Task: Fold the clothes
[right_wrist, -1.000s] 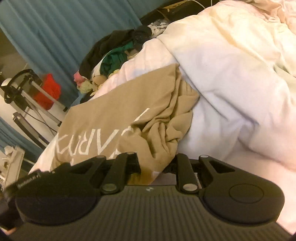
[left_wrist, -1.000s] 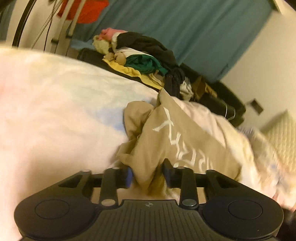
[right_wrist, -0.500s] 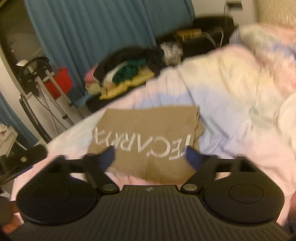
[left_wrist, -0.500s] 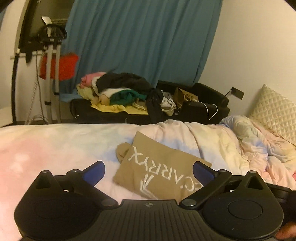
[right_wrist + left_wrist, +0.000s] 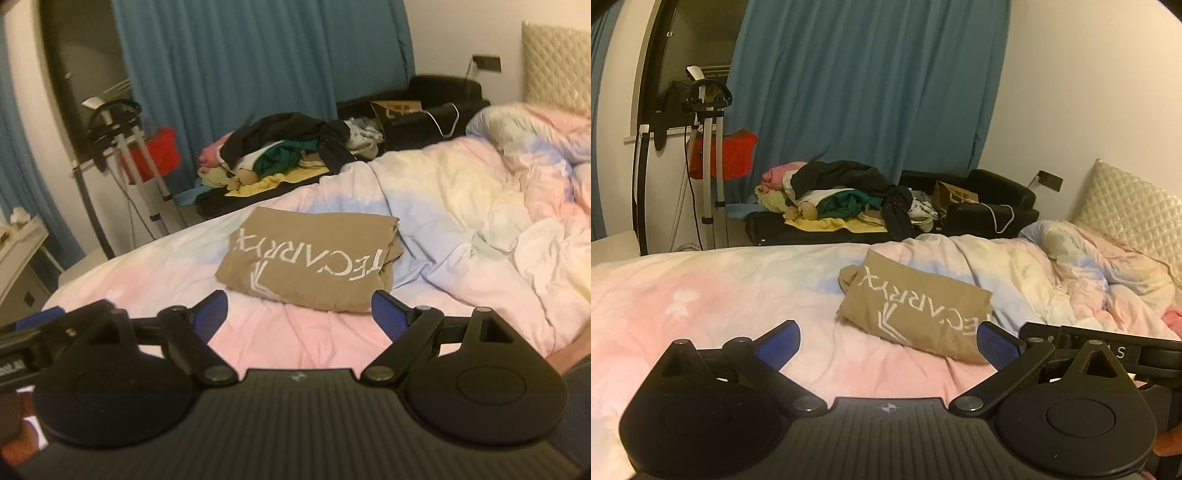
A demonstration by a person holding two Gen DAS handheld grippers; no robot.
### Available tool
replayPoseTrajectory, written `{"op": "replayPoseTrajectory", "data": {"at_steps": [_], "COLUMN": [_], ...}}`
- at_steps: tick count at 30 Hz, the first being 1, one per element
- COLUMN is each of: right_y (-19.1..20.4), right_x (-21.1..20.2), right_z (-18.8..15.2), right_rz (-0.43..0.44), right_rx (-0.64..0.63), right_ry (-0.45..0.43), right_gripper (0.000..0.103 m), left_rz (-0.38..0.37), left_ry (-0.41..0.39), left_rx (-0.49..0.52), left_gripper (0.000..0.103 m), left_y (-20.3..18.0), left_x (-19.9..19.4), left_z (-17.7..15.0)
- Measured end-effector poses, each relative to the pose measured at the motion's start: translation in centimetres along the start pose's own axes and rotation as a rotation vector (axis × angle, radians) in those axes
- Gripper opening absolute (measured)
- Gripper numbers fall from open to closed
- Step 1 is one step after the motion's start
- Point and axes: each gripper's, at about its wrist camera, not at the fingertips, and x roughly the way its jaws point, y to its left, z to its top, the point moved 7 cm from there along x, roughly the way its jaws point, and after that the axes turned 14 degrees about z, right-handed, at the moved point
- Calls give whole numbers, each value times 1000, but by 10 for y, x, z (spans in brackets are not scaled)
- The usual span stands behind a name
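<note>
A tan shirt with white lettering (image 5: 916, 306) lies folded into a compact rectangle on the pastel duvet (image 5: 720, 295). It also shows in the right wrist view (image 5: 314, 262). My left gripper (image 5: 888, 341) is open and empty, held back from the shirt on its near side. My right gripper (image 5: 299, 314) is open and empty, also held back just short of the shirt's near edge. The right gripper's body shows at the right of the left wrist view (image 5: 1108, 350).
A heap of unfolded clothes (image 5: 846, 199) lies on a black couch (image 5: 990, 210) beyond the bed. A blue curtain (image 5: 868, 85) hangs behind. A white stand with a red cloth (image 5: 713, 155) is at the left. The duvet is bunched near a quilted headboard (image 5: 1130, 214) at the right.
Both grippers let go of the tan shirt, opened wide and drew back from it. The shirt now lies flat and folded on the duvet.
</note>
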Motion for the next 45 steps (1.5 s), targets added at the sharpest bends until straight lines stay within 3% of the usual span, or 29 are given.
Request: {"op": "replayPoseTrajectory", "data": {"at_steps": [4,10,19,45], "right_y": [10,17,8,14], "right_x": [-11,-20,-11,-9], "right_z": [-11,-26,-52,-63], "right_rz": [-12,-40,-104,-112], "right_rx": [-16,-50,-26,-21], "right_ry": [-25,-81,-88,-118], "right_gripper": [86,86,86,86], "left_rz": [10,11,-2,5], "left_ry": [-47,-51,-81,-87], "left_rx": [11,20,47,63], "left_gripper": [102,102,102,103], "left_y": [4,10,17,15], "left_x": [-23,-27,-28,-29], "left_z": [-13,-31,-44,-59]}}
